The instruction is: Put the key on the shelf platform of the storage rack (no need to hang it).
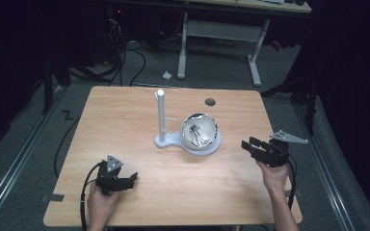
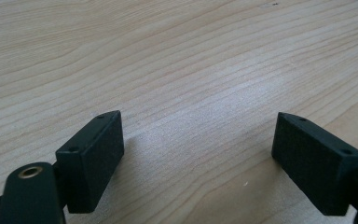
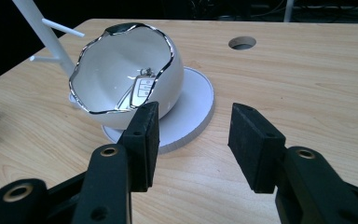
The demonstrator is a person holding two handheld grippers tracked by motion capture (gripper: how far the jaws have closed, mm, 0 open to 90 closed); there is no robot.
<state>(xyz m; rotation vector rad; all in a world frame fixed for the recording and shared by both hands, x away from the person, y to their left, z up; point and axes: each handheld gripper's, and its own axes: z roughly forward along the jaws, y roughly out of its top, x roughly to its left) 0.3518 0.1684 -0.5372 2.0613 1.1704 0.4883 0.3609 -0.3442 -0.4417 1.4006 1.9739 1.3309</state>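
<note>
On the wooden worktop (image 1: 125, 120), a white stand (image 1: 161, 120) with an upright post stood near the centre, its round base carrying a white bowl (image 1: 200, 131) with a jagged rim at the post's 3 o'clock; pale objects lay inside. The left gripper (image 1: 134, 179) rested at 7 o'clock from the bowl, the right gripper (image 1: 248, 144) at 3 o'clock, near it, each in a hand. A round hole (image 1: 210, 101) lay at 12 o'clock.

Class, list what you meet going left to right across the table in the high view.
Left gripper → white post → bowl → right gripper
</note>
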